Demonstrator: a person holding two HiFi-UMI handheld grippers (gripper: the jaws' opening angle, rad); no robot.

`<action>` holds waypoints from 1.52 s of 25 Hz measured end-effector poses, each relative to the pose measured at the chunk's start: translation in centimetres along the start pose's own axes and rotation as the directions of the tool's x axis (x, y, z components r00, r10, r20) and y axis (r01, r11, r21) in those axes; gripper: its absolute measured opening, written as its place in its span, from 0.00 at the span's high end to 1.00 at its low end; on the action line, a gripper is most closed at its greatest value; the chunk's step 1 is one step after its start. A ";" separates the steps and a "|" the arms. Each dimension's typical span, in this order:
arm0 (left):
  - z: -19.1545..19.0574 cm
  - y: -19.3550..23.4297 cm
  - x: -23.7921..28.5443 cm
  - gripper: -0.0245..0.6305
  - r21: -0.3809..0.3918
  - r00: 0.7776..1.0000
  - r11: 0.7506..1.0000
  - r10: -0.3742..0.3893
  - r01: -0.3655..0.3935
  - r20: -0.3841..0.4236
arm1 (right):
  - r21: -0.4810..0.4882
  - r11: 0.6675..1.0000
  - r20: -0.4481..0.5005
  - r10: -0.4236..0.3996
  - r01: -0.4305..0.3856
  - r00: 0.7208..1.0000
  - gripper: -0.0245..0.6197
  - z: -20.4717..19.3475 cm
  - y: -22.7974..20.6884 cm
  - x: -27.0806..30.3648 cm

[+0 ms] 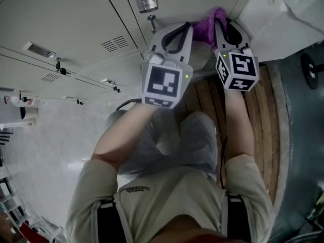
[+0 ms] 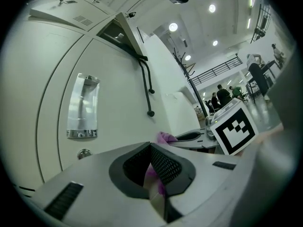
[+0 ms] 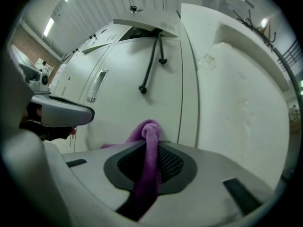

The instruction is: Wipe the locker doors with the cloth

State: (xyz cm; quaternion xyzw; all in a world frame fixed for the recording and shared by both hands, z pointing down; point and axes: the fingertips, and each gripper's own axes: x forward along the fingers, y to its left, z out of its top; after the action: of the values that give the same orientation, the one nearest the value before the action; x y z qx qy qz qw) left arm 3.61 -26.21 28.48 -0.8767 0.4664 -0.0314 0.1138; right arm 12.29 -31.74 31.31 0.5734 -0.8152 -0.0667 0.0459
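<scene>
Purple cloth (image 1: 208,27) is clamped by the right gripper (image 1: 225,27), and one end is pinched by the left gripper (image 1: 178,34). It is held close to a locker door (image 3: 123,79). No wiped area can be told, so most wiping seems left.

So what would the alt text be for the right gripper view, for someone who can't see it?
The right gripper has its jaws shut on a purple cloth, held close to a pale locker door. The left gripper shows at the left edge.
</scene>
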 end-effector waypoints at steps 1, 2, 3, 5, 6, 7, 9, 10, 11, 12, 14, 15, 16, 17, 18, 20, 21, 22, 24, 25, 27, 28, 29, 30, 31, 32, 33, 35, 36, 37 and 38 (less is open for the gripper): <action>0.0 -0.3 0.3 0.96 -0.001 1.000 1.000 -0.007 0.007 0.001 | 0.001 1.000 -0.004 -0.012 0.013 1.000 0.88 -0.2 -0.5 -0.1; 0.0 -0.6 0.6 0.96 -0.004 1.000 1.000 -0.014 0.014 0.003 | 0.002 1.000 -0.008 -0.024 0.024 1.000 0.88 -0.4 -0.9 -0.1; 0.0 -0.9 0.9 0.96 -0.007 1.000 1.000 -0.020 0.020 0.004 | 0.002 0.999 -0.013 -0.035 0.035 0.999 0.88 -0.7 -1.3 -0.2; -0.1 -1.3 1.4 0.96 -0.014 1.000 0.999 -0.031 0.031 0.007 | 0.003 0.999 -0.023 -0.050 0.051 0.998 0.88 -1.1 -2.0 -0.3; -0.1 -1.5 1.6 0.96 -0.016 0.999 0.999 -0.035 0.035 0.008 | 0.004 0.998 -0.028 -0.055 0.055 0.998 0.88 -1.2 -2.2 -0.3; 0.0 -1.6 1.8 0.96 -0.018 0.999 0.999 -0.039 0.039 0.009 | 0.007 0.998 -0.031 -0.058 0.059 0.998 0.88 -1.4 -2.4 -0.3; 0.0 -1.8 2.0 0.96 -0.016 0.999 0.999 -0.043 0.043 0.010 | 0.012 0.998 -0.036 -0.062 0.063 0.997 0.88 -1.5 -2.7 -0.3; 0.1 -1.8 2.0 0.96 -0.013 0.999 0.999 -0.044 0.044 0.010 | 0.013 0.998 -0.037 -0.063 0.064 0.997 0.88 -1.5 -2.8 -0.3; 0.1 -1.7 2.0 0.96 -0.011 0.999 0.999 -0.043 0.043 0.010 | 0.012 0.998 -0.038 -0.064 0.065 0.997 0.88 -1.5 -2.8 -0.3; 0.1 -1.7 2.0 0.96 -0.010 0.999 0.999 -0.042 0.042 0.009 | 0.012 0.998 -0.038 -0.065 0.066 0.997 0.88 -1.5 -2.8 -0.4; 0.1 -1.4 1.9 0.96 -0.010 0.999 0.999 -0.039 0.039 0.005 | 0.012 0.998 -0.040 -0.065 0.066 0.997 0.88 -1.5 -2.8 -0.4; 0.1 -1.2 1.8 0.96 -0.011 0.999 0.999 -0.037 0.037 0.004 | 0.012 0.998 -0.040 -0.065 0.065 0.997 0.88 -1.5 -2.8 -0.4; 0.1 -1.0 1.7 0.96 -0.012 0.999 0.999 -0.034 0.034 0.003 | 0.012 0.998 -0.039 -0.064 0.065 0.997 0.88 -1.4 -2.7 -0.4; 0.1 -0.9 1.5 0.96 -0.012 1.000 0.999 -0.031 0.031 0.003 | 0.012 0.998 -0.038 -0.063 0.064 0.997 0.88 -1.4 -2.7 -0.5; 0.2 -0.8 1.4 0.96 -0.010 1.000 1.000 -0.029 0.029 0.003 | 0.011 0.998 -0.036 -0.062 0.063 0.997 0.88 -1.3 -2.6 -0.5; 0.3 -0.5 1.1 0.96 -0.004 1.000 1.000 -0.027 0.027 0.000 | 0.006 0.998 -0.033 -0.057 0.057 0.998 0.88 -1.2 -2.3 -0.6; 0.4 -0.4 1.0 0.96 -0.002 1.000 1.000 -0.025 0.025 -0.001 | 0.003 0.999 -0.029 -0.053 0.053 0.998 0.88 -1.0 -2.1 -0.6; 0.5 -0.2 0.9 0.96 -0.001 1.000 1.000 -0.021 0.021 -0.002 | 0.000 0.999 -0.023 -0.048 0.048 0.999 0.88 -0.7 -1.8 -0.7; 0.7 0.2 0.6 0.96 0.004 1.000 1.000 -0.009 0.009 -0.001 | -0.007 0.999 -0.005 -0.039 0.038 0.999 0.88 0.1 -1.4 -1.0; 0.8 0.4 0.5 0.96 0.006 1.000 1.000 -0.002 0.002 -0.001 | -0.011 0.999 0.005 -0.034 0.034 0.999 0.88 0.7 -1.2 -1.2; 1.1 0.7 0.2 0.96 0.010 1.000 1.000 0.009 -0.009 0.000 | -0.014 1.000 0.029 -0.024 0.025 0.999 0.88 1.8 -0.9 -1.6; 1.3 0.8 0.0 0.96 0.011 1.000 1.000 0.014 -0.014 0.002 | -0.015 1.000 0.042 -0.020 0.020 0.999 0.88 2.5 -0.8 -1.9; 1.5 0.9 -0.2 0.96 0.012 1.000 1.000 0.019 -0.019 0.006 | -0.017 1.000 0.055 -0.015 0.016 0.998 0.88 3.1 -0.7 -2.2; 1.9 0.9 -0.4 0.96 0.015 1.000 1.000 0.022 -0.022 0.012 | -0.018 1.000 0.070 -0.011 0.012 0.998 0.88 3.8 -0.6 -2.5; 2.3 0.8 -0.7 0.96 0.027 0.999 0.999 0.024 -0.024 0.022 | -0.019 1.000 0.085 -0.008 0.009 0.996 0.88 4.6 -0.6 -2.9; 2.8 0.7 -1.1 0.96 0.049 0.999 0.998 0.026 -0.027 0.033 | -0.020 1.000 0.101 -0.005 0.007 0.995 0.88 5.3 -0.6 -3.3; 3.4 0.5 -1.4 0.96 0.079 0.999 0.996 0.028 -0.032 0.046 | -0.021 1.000 0.117 -0.001 0.004 0.993 0.88 6.0 -0.6 -3.7; 4.8 0.1 -2.3 0.96 0.132 0.997 0.991 0.029 -0.039 0.071 | -0.024 1.000 0.151 0.006 -0.003 0.989 0.88 7.5 -0.5 -4.7; 5.4 -0.1 -2.7 0.96 0.147 0.996 0.988 0.028 -0.040 0.081 | -0.025 1.000 0.169 0.010 -0.006 0.986 0.88 8.3 -0.4 -5.2; 6.0 -0.2 -3.1 0.96 0.159 0.996 0.986 0.027 -0.041 0.089 | -0.026 1.000 0.188 0.014 -0.009 0.982 0.88 9.1 -0.3 -5.7; 6.5 -0.3 -3.4 0.96 0.169 0.995 0.985 0.030 -0.046 0.096 | -0.026 1.000 0.208 0.018 -0.013 0.978 0.88 9.9 -0.3 -6.2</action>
State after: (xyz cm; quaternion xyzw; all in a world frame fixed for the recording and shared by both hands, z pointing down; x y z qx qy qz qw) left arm 2.97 -22.14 22.37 -0.8552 0.4727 -0.0282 0.2108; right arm 13.14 -25.45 21.47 0.5564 -0.8190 -0.1362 -0.0321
